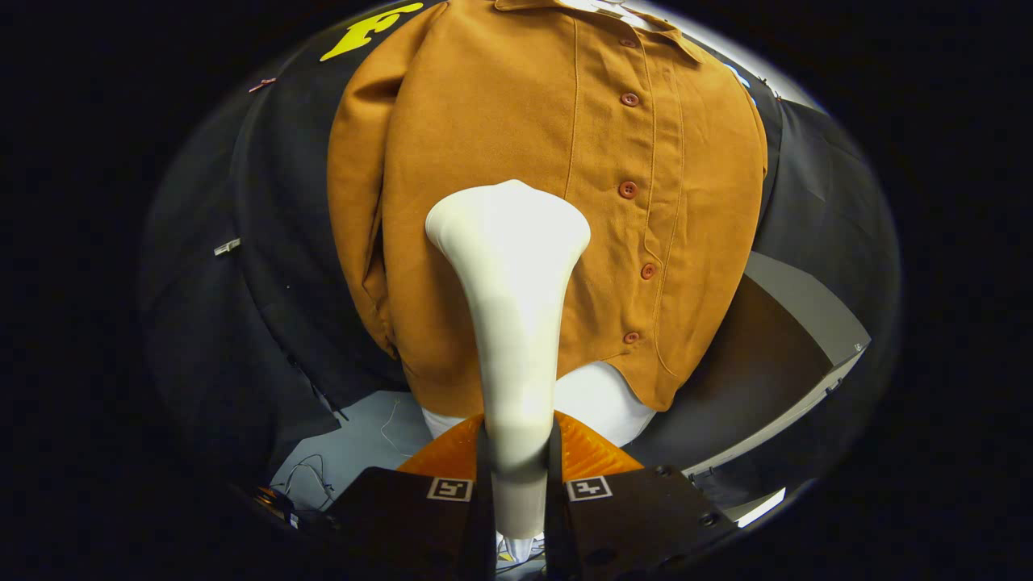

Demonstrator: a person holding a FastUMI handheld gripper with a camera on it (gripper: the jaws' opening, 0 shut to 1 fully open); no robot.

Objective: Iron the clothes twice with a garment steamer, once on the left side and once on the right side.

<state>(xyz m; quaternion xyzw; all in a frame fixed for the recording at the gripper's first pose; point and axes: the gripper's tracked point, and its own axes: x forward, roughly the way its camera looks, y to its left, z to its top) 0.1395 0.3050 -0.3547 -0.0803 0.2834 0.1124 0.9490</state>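
The gripper point(516, 452) is clamped on the handle of the steamer point(510, 323), one finger pressing on each side of the neck, so the pale head rises straight ahead of the fingers. The shirt point(500, 129) hangs beyond the steamer, buttoned down its front, with the row of buttons point(628, 190) just to the right of the steamer head. The head lies over the panel on the left of those buttons, at about mid-height of the shirt.

To do this pass well, I judge the head should stay flat against the cloth and travel in one slow, straight line along that panel, keeping off the button row so nothing snags, and holding the handle firm so it does not twist in the grip.

Whether the head is truly touching the cloth or hanging just in front of it is hard to tell from behind. The steamer's face and any steam are hidden. The collar is cut off above, and something white point(601, 399) shows below the shirt's hem, possibly a stand or form.
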